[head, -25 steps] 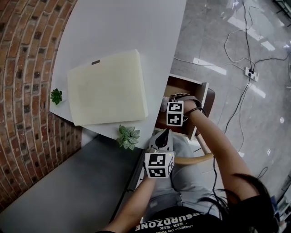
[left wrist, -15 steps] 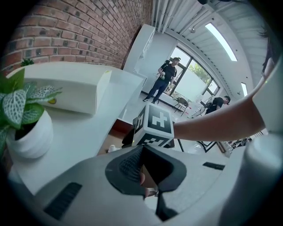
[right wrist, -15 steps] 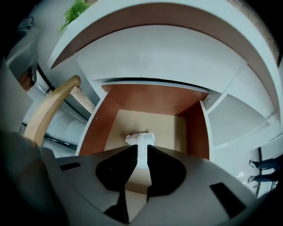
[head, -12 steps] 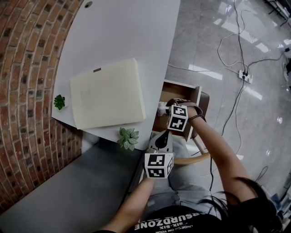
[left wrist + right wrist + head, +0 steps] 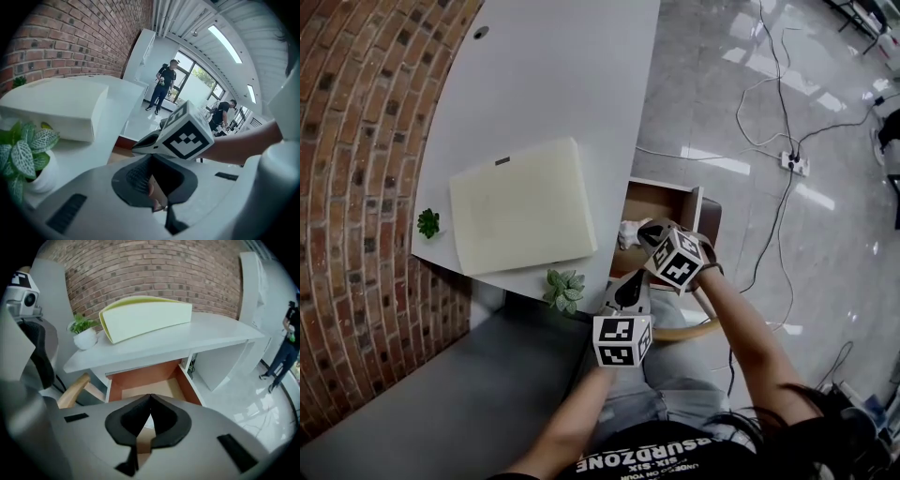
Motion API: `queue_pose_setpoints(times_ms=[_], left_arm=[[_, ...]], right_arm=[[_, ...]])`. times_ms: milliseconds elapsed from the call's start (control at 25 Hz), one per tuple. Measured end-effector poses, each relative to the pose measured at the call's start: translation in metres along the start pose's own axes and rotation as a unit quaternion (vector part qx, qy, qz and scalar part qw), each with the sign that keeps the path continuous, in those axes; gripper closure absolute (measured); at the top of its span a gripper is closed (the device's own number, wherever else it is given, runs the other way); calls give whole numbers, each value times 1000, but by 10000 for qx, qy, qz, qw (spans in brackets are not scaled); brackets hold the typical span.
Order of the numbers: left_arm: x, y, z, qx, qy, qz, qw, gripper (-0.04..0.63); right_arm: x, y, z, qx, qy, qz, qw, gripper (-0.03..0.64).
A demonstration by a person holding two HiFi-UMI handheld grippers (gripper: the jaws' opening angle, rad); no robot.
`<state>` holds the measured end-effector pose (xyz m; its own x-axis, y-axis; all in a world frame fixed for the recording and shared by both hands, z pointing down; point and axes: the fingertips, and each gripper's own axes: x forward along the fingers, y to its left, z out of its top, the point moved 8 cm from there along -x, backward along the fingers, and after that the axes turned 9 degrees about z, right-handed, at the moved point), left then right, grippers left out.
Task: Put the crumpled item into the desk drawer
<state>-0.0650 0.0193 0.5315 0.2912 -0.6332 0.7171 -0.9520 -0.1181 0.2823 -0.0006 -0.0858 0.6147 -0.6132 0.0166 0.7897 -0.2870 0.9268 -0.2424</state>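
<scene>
Fingers of the right gripper (image 5: 150,398) look pinched shut on the white crumpled item (image 5: 627,232), at mid-frame over the open drawer (image 5: 661,187) beside the bench (image 5: 553,84) edge, while the left gripper (image 5: 152,157) idles closed and empty; lowering inside before releasing seems wisest.

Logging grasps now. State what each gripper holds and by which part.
The right gripper pinches the white crumpled item by one edge at its jaw tips, above the open drawer. The left gripper is shut, empty.
</scene>
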Motion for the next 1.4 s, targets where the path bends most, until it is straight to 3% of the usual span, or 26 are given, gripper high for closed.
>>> queue_pose_setpoints(times_ms=[400,680,880,1160,1400], left_arm=[[-9,0,20,-91,0,-147,9999,591],[-24,-7,24,118,110,-334,9993,591],[-36,-6,30,424,172,-451,9979,591],[-57,-6,37,383,121,-452,9982,591],[-69,-13,48,567,19,-473,9973,591]], right_arm=[[-63,30,5,856,-864,-314,9921,619],[-99,62,4,1278,-1173,-506,9835,620],[-111,81,13,1274,-1216,-456,9833,620],[-131,104,23,1278,-1323,-530,9815,620],[-144,113,29,1290,-1383,-608,9801,620]])
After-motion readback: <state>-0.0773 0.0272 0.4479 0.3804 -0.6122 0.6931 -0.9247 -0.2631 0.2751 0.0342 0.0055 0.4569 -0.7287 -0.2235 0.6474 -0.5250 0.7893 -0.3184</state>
